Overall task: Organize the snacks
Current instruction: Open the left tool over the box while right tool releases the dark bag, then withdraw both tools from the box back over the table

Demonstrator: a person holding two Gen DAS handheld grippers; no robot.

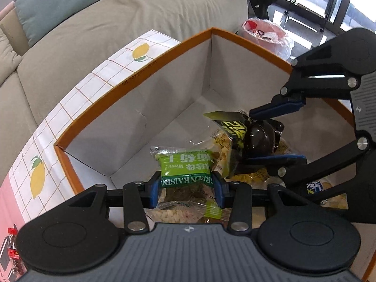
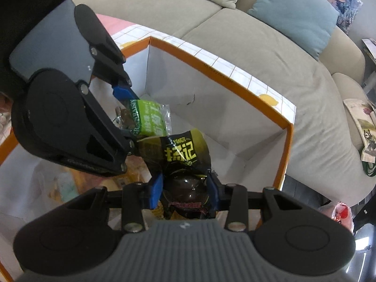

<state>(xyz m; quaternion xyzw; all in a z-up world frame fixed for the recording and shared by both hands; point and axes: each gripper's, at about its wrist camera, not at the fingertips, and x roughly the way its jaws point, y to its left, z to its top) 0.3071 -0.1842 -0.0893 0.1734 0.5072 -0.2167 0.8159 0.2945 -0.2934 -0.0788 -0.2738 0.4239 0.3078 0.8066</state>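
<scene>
Left tongs (image 1: 186, 189): at 6 o'clock in the left wrist view, blue pads pinching a green raisin pack (image 1: 185, 172) by its sides; the pack hangs inside the box, above other snacks.
Right tongs (image 2: 185, 189): at 6 o'clock in the right wrist view, pads pinching a black snack pouch (image 2: 185, 162) with yellow-green lettering; the pouch bulges between the pads.
Snack pile (image 1: 169, 213): pale puffed pieces in clear wrappers on the box floor, just under the raisin pack; more yellow packs lie toward 4 o'clock.
Neighbours: in the left wrist view the right tongs come in from 3 o'clock with the black pouch, just beside the raisin pack; in the right wrist view the left tongs come in from 9 o'clock with the raisin pack at about 10 o'clock of the pouch. Whether the two packs touch, I cannot tell.
Box (image 1: 164, 54): orange rim, white inner walls, open top; both tongs point down into it.
Table (image 1: 77, 96): white grid cloth with lemon prints, showing past the box rim toward 10 o'clock; the box stands on it.
Bottle (image 1: 13, 250): red cap, at 8 o'clock on the table edge.
Sofa (image 1: 70, 35): beige, beyond the table from 9 to 12 o'clock.
Cushion (image 1: 54, 2): teal, on the sofa at 11 o'clock.
Bin (image 1: 265, 34): pink liner, at 1 o'clock past the box corner.
</scene>
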